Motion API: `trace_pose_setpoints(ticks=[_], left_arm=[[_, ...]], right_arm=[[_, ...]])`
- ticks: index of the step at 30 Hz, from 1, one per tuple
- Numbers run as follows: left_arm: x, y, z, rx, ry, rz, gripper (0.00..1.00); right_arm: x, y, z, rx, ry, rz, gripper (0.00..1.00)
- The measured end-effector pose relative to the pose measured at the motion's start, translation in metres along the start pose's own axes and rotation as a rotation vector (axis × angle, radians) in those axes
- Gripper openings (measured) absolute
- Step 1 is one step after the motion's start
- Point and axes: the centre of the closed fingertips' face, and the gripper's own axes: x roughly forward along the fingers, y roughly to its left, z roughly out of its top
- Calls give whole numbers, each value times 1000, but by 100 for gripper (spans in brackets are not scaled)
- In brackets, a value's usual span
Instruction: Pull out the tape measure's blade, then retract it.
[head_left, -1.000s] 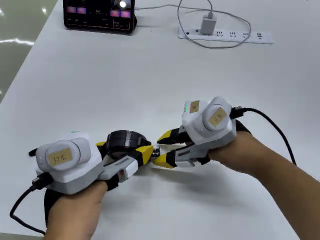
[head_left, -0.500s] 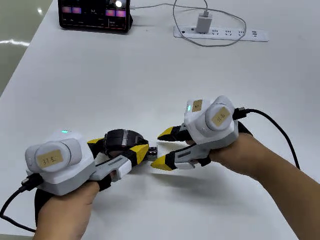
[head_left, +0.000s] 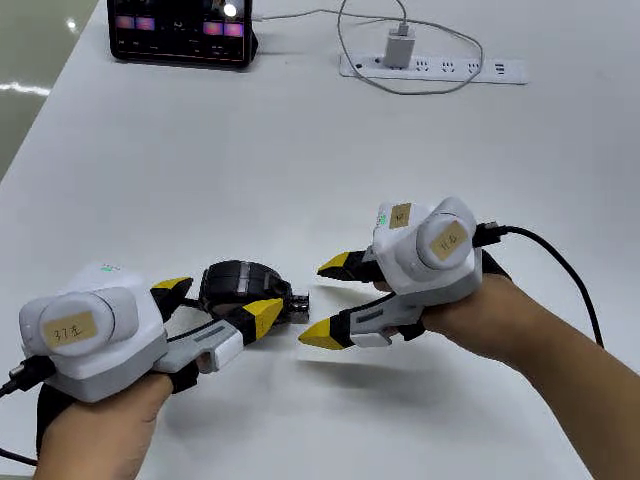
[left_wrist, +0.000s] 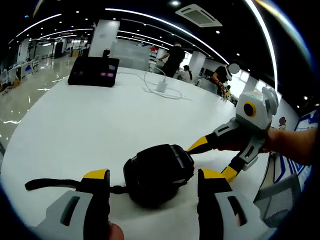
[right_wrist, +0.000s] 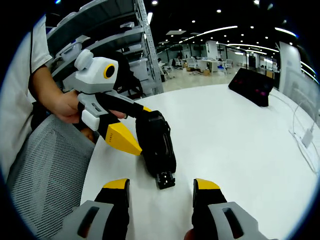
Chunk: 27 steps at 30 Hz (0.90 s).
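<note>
Fingers (head_left: 322, 335) x4, 1 tape measure (head_left: 238, 284)

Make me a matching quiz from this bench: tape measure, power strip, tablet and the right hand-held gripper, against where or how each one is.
1 tape measure
2 power strip
3 tablet
4 right hand-held gripper

A far left, screen lit
B open, facing the tape measure
C between jaws of left hand-held gripper
D white, charger plugged in

Pairs: 1-C, 2-D, 3-A, 4-B
</note>
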Motion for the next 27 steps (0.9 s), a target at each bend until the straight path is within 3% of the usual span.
trace_pose_setpoints(ticks=[7, 14, 21, 27], left_arm=[[-8, -2, -4, 80, 18, -45, 77], [-16, 0, -8, 185, 39, -46, 85], [-21, 7, -7, 233, 56, -40, 91], [-26, 5, -3, 278, 48, -66, 92]], right_arm=[[-11, 0, -3, 28, -16, -25, 54], [-20, 1, -7, 45, -15, -53, 60], [-30, 2, -9, 45, -20, -78, 67], [-39, 3, -15, 45, -17, -100, 73]])
